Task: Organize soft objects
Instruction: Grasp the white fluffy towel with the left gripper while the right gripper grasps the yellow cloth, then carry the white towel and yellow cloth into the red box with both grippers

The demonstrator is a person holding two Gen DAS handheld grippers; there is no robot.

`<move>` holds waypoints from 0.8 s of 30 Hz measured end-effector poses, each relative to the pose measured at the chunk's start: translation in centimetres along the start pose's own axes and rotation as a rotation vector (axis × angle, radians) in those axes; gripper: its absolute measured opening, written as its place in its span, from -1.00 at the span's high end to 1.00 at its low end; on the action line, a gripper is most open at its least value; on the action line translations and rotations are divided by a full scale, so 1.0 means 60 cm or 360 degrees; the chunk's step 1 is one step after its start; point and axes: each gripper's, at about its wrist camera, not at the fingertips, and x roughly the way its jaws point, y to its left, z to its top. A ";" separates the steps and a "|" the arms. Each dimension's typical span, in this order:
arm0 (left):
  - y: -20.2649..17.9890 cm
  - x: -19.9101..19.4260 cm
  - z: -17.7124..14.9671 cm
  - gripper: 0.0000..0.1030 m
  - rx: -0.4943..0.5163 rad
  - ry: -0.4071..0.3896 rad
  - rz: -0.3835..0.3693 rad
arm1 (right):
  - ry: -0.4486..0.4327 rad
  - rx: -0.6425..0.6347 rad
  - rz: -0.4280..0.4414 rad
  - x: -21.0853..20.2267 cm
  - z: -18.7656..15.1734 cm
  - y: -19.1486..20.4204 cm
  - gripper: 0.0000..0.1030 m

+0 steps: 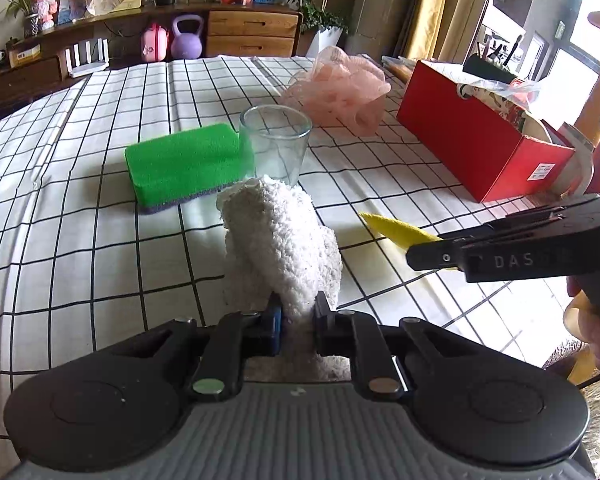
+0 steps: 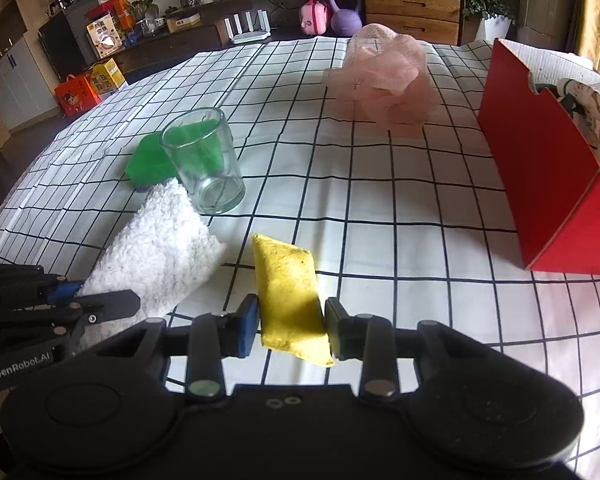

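My left gripper (image 1: 298, 314) is shut on a fluffy white towel (image 1: 284, 244), which bunches up between the pads. The same white towel (image 2: 160, 256) lies at the lower left in the right wrist view, with the left gripper (image 2: 74, 294) on its near end. My right gripper (image 2: 292, 326) is shut on a yellow cloth pad (image 2: 288, 292), pinched at both sides. That yellow pad (image 1: 396, 232) pokes out from the right gripper (image 1: 420, 258) in the left wrist view. A green sponge (image 1: 184, 164) and a pink mesh puff (image 1: 340, 88) lie farther back on the table.
A clear drinking glass (image 2: 204, 164) stands just behind the towel, in front of the green sponge (image 2: 152, 158). A red cardboard box (image 2: 548, 176) with items inside sits at the right. The checked tablecloth (image 2: 380, 208) covers the table. Shelves and drawers line the far wall.
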 end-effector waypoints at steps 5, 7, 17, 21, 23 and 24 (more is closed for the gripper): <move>-0.010 -0.016 0.008 0.72 0.0001 -0.0026 -0.0007 | -0.0055 0.0072 -0.0006 -0.037 -0.011 -0.016 0.36; -0.015 -0.024 0.011 0.72 -0.0007 -0.0033 -0.0022 | -0.0076 0.0089 -0.0010 -0.053 -0.017 -0.021 0.44; -0.058 -0.045 0.028 0.72 0.0056 -0.0070 -0.0052 | -0.0133 0.0177 -0.0044 -0.097 -0.043 -0.068 0.74; -0.071 -0.052 0.035 0.72 0.0072 -0.0082 -0.0063 | -0.0189 0.0188 -0.0039 -0.123 -0.046 -0.083 0.74; -0.080 -0.057 0.040 0.72 0.0087 -0.0091 -0.0073 | -0.0223 0.0173 -0.0050 -0.139 -0.045 -0.089 0.74; -0.085 -0.060 0.043 0.72 0.0097 -0.0096 -0.0080 | -0.0240 0.0173 -0.0052 -0.149 -0.043 -0.093 0.74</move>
